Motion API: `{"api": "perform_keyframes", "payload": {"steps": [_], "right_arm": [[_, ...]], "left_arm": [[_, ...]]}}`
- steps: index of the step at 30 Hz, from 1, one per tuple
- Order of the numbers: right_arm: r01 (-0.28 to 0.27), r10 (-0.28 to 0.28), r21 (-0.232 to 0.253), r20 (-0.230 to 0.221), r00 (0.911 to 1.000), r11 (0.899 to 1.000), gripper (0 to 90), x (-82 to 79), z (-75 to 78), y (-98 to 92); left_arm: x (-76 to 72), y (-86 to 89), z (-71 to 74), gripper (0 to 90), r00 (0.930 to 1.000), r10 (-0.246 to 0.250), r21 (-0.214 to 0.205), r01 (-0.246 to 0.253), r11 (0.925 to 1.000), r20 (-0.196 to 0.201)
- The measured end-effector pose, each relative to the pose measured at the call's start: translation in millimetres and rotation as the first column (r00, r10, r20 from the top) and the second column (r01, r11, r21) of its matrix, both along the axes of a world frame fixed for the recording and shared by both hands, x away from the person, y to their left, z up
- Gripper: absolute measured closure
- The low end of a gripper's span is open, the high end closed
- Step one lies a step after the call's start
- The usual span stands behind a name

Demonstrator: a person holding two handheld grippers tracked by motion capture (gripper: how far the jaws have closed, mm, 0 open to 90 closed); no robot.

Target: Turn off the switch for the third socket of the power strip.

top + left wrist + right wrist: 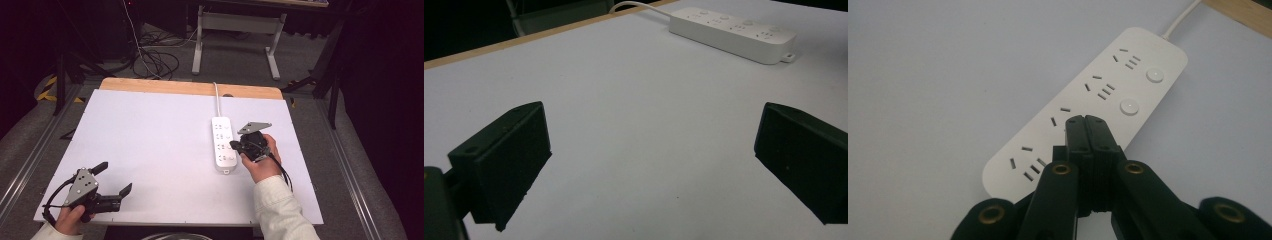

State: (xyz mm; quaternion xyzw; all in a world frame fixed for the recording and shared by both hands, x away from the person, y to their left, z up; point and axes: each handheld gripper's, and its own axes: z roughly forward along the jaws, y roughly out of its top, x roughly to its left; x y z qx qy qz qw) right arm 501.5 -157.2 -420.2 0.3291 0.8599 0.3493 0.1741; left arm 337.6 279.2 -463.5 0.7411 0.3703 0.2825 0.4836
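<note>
I have the right gripper clenched tight with nothing between its jaws, poised over the white power strip, which lies right of centre in the high view with its cord running to the table's far edge. In the right gripper view the closed tips sit just above the third socket, beside the row of round switch buttons. My guess is a button press comes next. The risk is that the tips land on the socket slots instead of a button, or push off-centre and skid the light strip across the smooth white table. The left gripper rests at lower left, jaws spread wide, holding nothing.
</note>
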Motion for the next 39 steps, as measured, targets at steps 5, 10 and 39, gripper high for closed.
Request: {"api": "perform_keyframes", "payload": {"steps": [5, 10, 39], "right_arm": [[0.010, -0.010, -0.012, 0.002, 0.9999, 1.000, 90.0, 8.6, -8.8, 3.7], [0.023, -0.023, -0.014, -0.001, 0.9997, 1.000, 90.0, 15.5, -16.3, 5.6], [0.050, -0.050, -0.027, 0.004, 0.9987, 0.998, 90.0, 22.9, -33.8, 8.8]], "left_arm": [[-0.1, 0.0, 0.0, 2.1, 1.0000, -0.001, 0.000, 0.001, 1.0000, -0.001], [0.1, 0.0, -0.1, 2.1, 1.0000, -0.002, -0.001, 0.002, 1.0000, -0.001], [0.5, -0.3, -0.4, 2.1, 1.0000, -0.006, 0.003, 0.006, 1.0000, -0.003]]}}
